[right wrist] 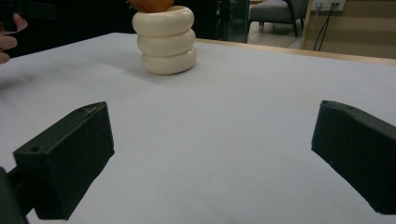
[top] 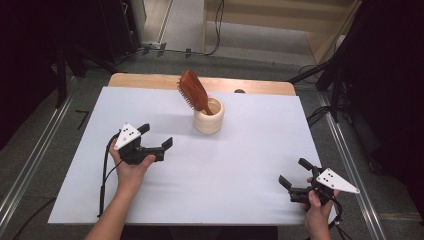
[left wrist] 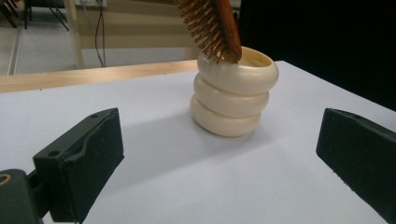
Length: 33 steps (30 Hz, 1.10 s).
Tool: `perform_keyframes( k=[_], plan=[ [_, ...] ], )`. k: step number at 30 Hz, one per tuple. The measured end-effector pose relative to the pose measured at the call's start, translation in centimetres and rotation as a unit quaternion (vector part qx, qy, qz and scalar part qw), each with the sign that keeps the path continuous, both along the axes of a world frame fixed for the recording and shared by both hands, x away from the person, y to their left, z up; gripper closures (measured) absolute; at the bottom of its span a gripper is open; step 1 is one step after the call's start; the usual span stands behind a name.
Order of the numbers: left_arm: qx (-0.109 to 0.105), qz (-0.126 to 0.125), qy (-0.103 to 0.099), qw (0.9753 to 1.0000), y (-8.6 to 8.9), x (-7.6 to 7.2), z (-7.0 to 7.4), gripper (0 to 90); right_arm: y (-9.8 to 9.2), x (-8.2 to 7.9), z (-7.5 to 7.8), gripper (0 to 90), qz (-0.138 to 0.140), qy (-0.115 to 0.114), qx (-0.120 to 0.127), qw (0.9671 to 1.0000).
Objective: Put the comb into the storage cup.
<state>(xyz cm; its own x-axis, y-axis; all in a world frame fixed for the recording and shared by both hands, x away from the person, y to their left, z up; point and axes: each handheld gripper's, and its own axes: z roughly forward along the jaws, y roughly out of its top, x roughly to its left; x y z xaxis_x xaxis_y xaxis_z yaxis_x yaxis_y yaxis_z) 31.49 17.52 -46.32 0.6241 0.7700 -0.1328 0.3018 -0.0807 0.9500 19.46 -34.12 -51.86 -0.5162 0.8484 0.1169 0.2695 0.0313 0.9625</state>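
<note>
My left claw hangs over the white table, jaws wide apart, nothing between them, pointed at the cup. The brush stands handle-down in that cream ringed cup, bristle head tilted left. My right claw sits near the front right corner, jaws also spread, empty, well apart from the cup.

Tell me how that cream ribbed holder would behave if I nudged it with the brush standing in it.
The holder looks glossy, so jaws may slip on its rounded rings. The wooden hairbrush leans out well above the rim, so a push probably tips or rocks it. It seems rigid, maybe ceramic, so likely breakable.
</note>
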Motion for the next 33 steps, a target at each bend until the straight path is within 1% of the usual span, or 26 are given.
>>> perform_keyframes(
  k=[14, 18, 23, 28, 30, 33],
  plan=[
    [0.003, 0.005, -0.003, 1.0000, 2.1, -2.1, -0.6, 1.1, 0.1, 0.0, 0.0, 0.0, 0.000, 0.000, -0.002, 1.0000],
    [0.011, 0.008, -0.005, 0.9999, 2.7, -2.7, -0.7, 1.1, 0.1, 0.0, 0.0, 0.0, -0.001, 0.000, -0.002, 1.0000],
    [0.011, 0.012, -0.005, 0.9999, 3.4, -3.4, -1.0, 1.1, 0.1, 0.0, 0.0, 0.0, 0.000, 0.000, -0.005, 1.0000],
    [0.019, 0.015, -0.007, 0.9997, 4.2, -4.1, -1.2, 1.1, 0.1, 0.0, 0.0, 0.0, -0.001, 0.001, -0.005, 1.0000],
    [0.018, 0.017, -0.006, 0.9997, 4.5, -4.3, -1.2, 1.1, 0.1, 0.0, 0.0, 0.0, -0.001, 0.001, -0.004, 1.0000],
    [0.022, 0.017, -0.008, 0.9996, 5.0, -4.6, -1.2, 1.1, 0.1, 0.0, 0.0, 0.0, -0.002, 0.001, -0.005, 1.0000]
  ],
)
